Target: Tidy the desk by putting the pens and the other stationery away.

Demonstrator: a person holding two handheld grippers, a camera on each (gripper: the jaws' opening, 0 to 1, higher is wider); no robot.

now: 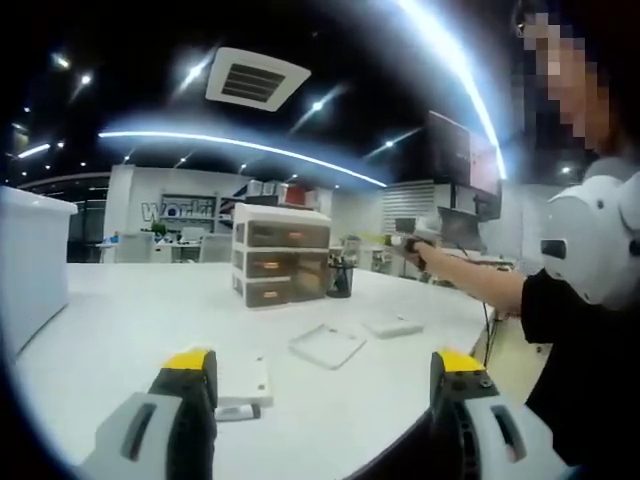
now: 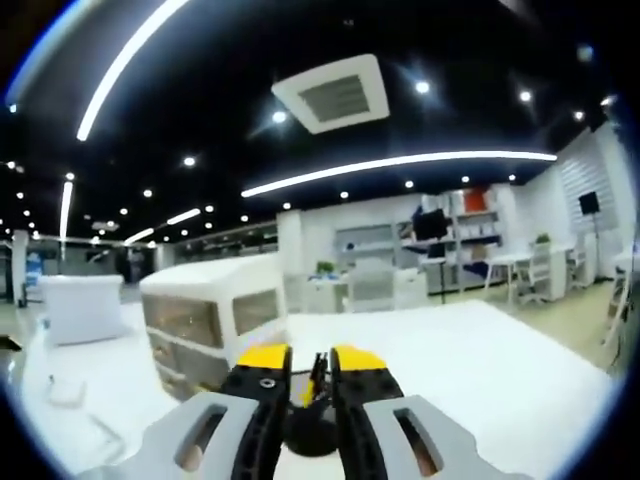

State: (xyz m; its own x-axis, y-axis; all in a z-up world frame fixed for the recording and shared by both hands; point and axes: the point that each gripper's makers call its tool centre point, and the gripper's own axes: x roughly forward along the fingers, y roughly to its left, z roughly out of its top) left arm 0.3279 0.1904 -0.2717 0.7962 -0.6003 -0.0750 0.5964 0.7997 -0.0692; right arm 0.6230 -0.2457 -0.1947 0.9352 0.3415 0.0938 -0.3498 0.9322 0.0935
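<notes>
Jaws of the left gripper (image 1: 325,375) stand wide apart over the near edge of the white desk (image 1: 120,310), holding nothing. An eraser-like white block (image 1: 245,382) and a small marker (image 1: 237,411) lie just beside the left jaw; two flat clear lids (image 1: 328,345) rest further in, before the three-drawer organizer (image 1: 281,253) and dark pen cup (image 1: 340,278). The right gripper (image 2: 312,372) is nearly closed on a thin dark pen (image 2: 317,372) above the pen cup (image 2: 312,432), beside the drawer organizer (image 2: 212,318).
</notes>
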